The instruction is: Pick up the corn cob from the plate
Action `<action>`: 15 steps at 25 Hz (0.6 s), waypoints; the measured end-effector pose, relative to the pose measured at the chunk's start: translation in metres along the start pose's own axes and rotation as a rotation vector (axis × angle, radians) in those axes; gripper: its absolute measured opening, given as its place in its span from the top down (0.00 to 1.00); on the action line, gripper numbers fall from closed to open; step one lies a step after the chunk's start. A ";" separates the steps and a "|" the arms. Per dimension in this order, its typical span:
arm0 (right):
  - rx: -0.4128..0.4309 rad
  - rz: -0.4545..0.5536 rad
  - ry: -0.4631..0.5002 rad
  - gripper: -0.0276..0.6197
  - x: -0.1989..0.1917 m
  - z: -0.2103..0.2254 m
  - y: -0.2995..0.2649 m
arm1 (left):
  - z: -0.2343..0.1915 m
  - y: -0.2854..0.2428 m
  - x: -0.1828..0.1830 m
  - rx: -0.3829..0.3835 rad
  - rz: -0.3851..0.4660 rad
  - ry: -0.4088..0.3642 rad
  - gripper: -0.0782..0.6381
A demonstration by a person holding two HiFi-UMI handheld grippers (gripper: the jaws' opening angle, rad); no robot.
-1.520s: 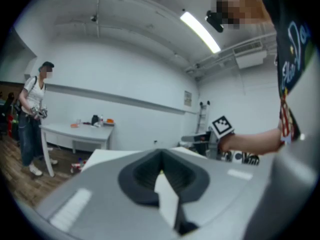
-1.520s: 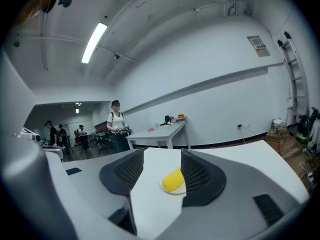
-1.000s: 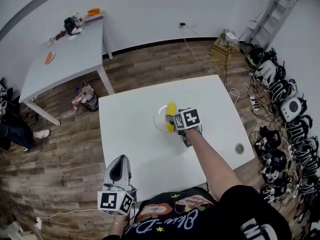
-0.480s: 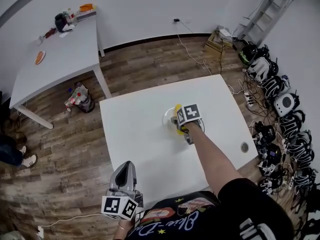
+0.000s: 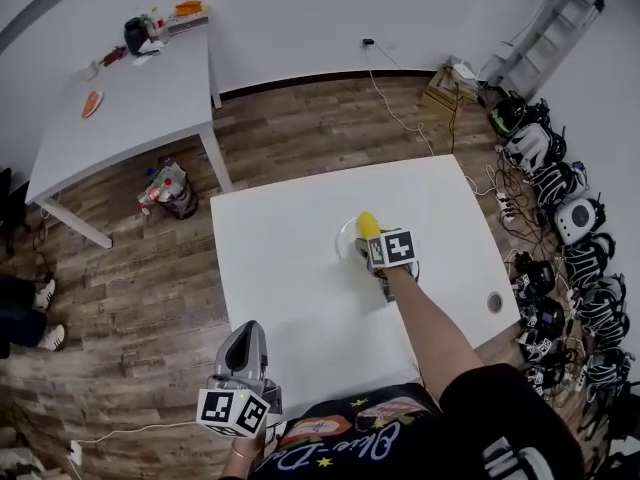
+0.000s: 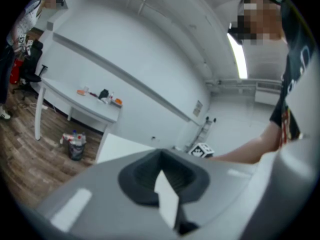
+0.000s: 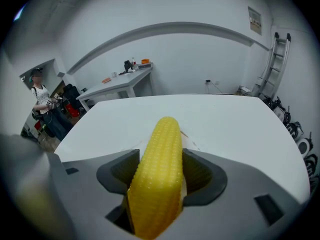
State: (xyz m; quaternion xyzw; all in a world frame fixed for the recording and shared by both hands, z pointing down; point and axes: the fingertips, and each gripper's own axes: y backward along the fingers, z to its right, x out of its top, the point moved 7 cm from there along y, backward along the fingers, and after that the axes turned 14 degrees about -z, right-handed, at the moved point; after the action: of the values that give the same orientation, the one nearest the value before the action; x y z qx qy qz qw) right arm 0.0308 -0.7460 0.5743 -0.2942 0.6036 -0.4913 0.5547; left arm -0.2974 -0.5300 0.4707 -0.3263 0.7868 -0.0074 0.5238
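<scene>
Underneath everything, a brown wood-plank floor [image 5: 300, 133]. In the middle of it, a square white desk [image 5: 280, 268]. Off toward the far left, a second, longer white desk [image 5: 130, 108] with small clutter at its far end. Along the right wall, a row of black-and-white headsets [image 5: 560, 218] tangled in cables. In the far-right corner of the room, a leaning silver stepladder [image 5: 545, 28]. At the near edge of the square desk, a black T-shirt with coloured print [image 5: 400, 438]. From it, an outstretched forearm [image 5: 425, 323] reaching toward the desk's middle.

At the end of that forearm, the grey right tool [image 5: 372, 240] with its marker cube, clenched on a yellow corn cob [image 5: 368, 224]. In the right gripper view, dark ribbed pads [image 7: 117, 171] pressed against both sides of the cob. Held lengthwise, rounded tip pointing ahead toward the desk's far edge.

By the near-left corner of the desk, the grey left tool [image 5: 244, 340], angled up and away. Closed tight in the left gripper view, with no object in its grip.

About the middle of the desk, a round white plate [image 5: 342, 240], mostly covered by the right tool, with only the left rim showing. Cob tip over the plate's far rim; whether lifted clear or touching, impossible to tell. Close to the right edge, toward the near-right corner, a small round grey cap [image 5: 494, 302] set in the desktop.
</scene>
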 end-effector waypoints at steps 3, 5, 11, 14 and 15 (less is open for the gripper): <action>0.005 0.085 0.012 0.54 -0.015 0.003 0.016 | 0.005 0.002 -0.002 0.002 -0.006 0.001 0.89; 0.015 0.155 0.015 0.54 -0.026 0.006 0.031 | 0.012 0.000 -0.006 -0.004 -0.010 -0.001 0.89; 0.139 0.429 -0.022 0.54 -0.056 0.014 0.097 | 0.048 -0.009 -0.007 -0.071 0.001 -0.020 0.89; 0.216 0.533 -0.008 0.54 -0.075 0.012 0.131 | 0.074 -0.013 -0.007 -0.109 0.006 -0.056 0.89; 0.237 0.556 -0.008 0.54 -0.080 0.011 0.140 | 0.081 -0.014 -0.007 -0.113 0.002 -0.080 0.89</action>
State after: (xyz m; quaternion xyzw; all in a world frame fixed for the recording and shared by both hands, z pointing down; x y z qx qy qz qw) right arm 0.0844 -0.6286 0.4776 -0.0527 0.5973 -0.3865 0.7008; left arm -0.2217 -0.5104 0.4453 -0.3548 0.7648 0.0504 0.5354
